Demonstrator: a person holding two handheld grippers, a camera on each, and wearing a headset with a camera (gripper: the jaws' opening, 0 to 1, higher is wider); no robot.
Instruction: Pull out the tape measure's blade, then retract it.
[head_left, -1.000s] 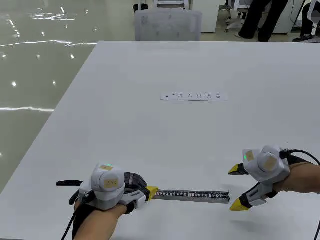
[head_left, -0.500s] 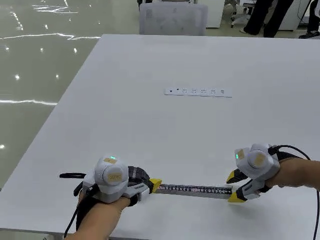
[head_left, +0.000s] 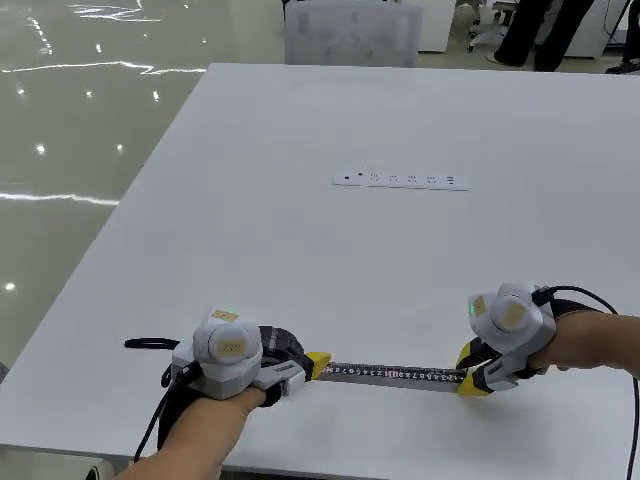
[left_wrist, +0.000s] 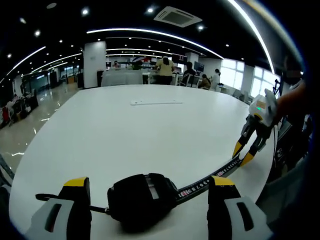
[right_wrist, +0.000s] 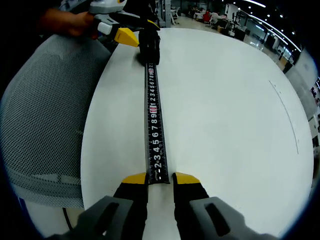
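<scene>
1. The left gripper (left_wrist: 149, 182) is wide open around the tape measure (left_wrist: 142, 201).
2. The right gripper (right_wrist: 160, 178) pinches the end of the blade (right_wrist: 152, 125).
3. The blade lies stretched out on the white table (head_left: 400, 260).

Open-plan office. Long white counter (head_left: 250, 250) with power strip (head_left: 400, 180), mesh chair (head_left: 350, 35) at far end, glossy floor (head_left: 80, 120); ceiling light strips (left_wrist: 150, 34), air-con cassette (left_wrist: 177, 16), people (left_wrist: 165, 67) at distant desks (left_wrist: 122, 77).
</scene>
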